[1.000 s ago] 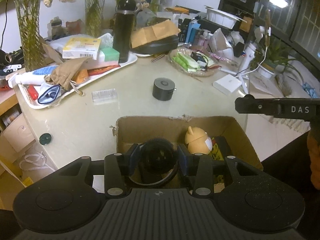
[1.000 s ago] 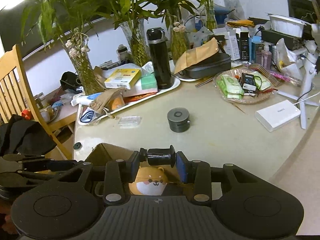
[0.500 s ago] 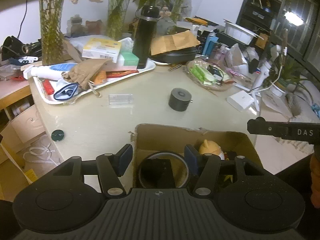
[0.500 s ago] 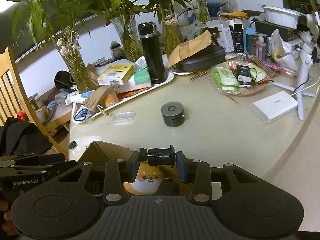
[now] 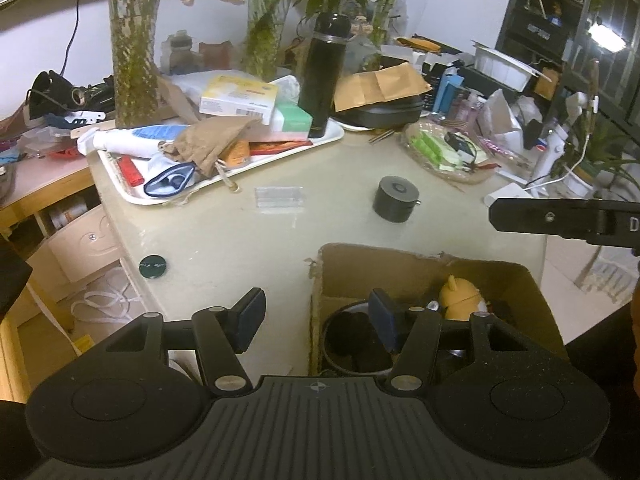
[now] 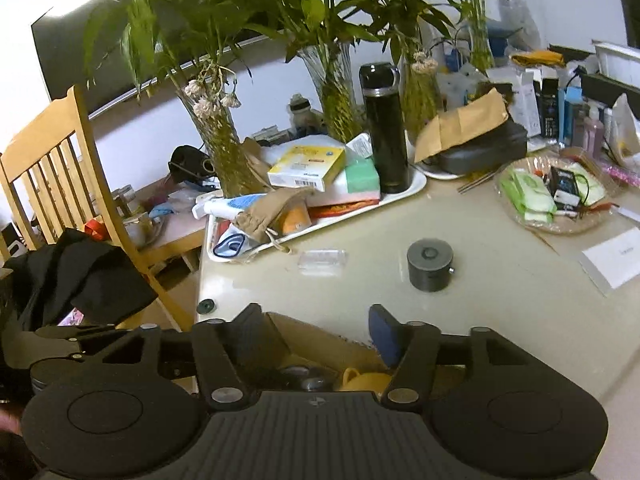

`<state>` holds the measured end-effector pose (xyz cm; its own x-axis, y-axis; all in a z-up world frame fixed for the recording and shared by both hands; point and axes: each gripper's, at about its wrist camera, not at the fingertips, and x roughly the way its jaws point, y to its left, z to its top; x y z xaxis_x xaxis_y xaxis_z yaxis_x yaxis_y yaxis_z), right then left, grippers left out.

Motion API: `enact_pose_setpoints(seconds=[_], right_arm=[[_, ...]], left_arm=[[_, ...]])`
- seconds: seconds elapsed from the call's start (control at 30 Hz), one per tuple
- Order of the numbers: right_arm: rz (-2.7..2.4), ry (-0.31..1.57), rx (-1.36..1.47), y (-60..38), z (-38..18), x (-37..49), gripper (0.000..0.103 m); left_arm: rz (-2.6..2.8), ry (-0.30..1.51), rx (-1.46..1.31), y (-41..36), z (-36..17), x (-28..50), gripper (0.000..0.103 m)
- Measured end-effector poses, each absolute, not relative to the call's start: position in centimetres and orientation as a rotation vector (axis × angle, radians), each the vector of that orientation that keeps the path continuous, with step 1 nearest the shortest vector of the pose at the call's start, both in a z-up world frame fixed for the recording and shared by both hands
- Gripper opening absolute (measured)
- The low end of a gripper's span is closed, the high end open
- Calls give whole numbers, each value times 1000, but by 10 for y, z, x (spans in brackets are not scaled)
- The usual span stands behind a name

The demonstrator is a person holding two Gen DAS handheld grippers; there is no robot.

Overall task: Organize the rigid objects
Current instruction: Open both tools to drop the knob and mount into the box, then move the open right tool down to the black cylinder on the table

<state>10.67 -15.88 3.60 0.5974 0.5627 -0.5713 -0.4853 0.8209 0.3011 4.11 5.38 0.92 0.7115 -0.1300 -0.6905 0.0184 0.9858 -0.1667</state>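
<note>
A cardboard box [image 5: 404, 266] stands at the table's near edge. It holds a round black container [image 5: 352, 344] and an orange toy figure [image 5: 460, 300]. My left gripper [image 5: 316, 320] is open and empty above the box's left wall. My right gripper [image 6: 318, 334] is open and empty above the same box [image 6: 316, 340], where the orange toy [image 6: 364, 380] and small dark round items [image 6: 312, 382] show below it. A dark grey cylinder [image 5: 395, 199] and a clear plastic case [image 5: 279, 196] lie on the table beyond; both also show in the right wrist view, the cylinder [image 6: 430, 264] and the case [image 6: 322, 261].
A white tray [image 5: 280, 160] with boxes, a pouch and a black flask [image 5: 322, 76] is at the back left. A basket of packets [image 5: 448, 152] is at the back right. Glass vases with plants stand behind. A wooden chair [image 6: 52, 184] is left of the table. A small dark disc [image 5: 152, 266] lies near the table's left edge.
My left gripper let go of the round black container into the box, opened and moved left. My right gripper let go of the small black spool-shaped piece and is now open.
</note>
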Motion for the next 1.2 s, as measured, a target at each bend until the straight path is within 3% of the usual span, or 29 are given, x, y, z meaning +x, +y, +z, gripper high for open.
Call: enact_pose_setpoints(seconds=[0.5,1.2], right_arm=[[486,722,86,-183,17,108,103],[401,727,58,-220,-6,109,103]], left_arm=[[-101,780,-126,39,9,48,56],[-162,772,-38,2,11,56,56]])
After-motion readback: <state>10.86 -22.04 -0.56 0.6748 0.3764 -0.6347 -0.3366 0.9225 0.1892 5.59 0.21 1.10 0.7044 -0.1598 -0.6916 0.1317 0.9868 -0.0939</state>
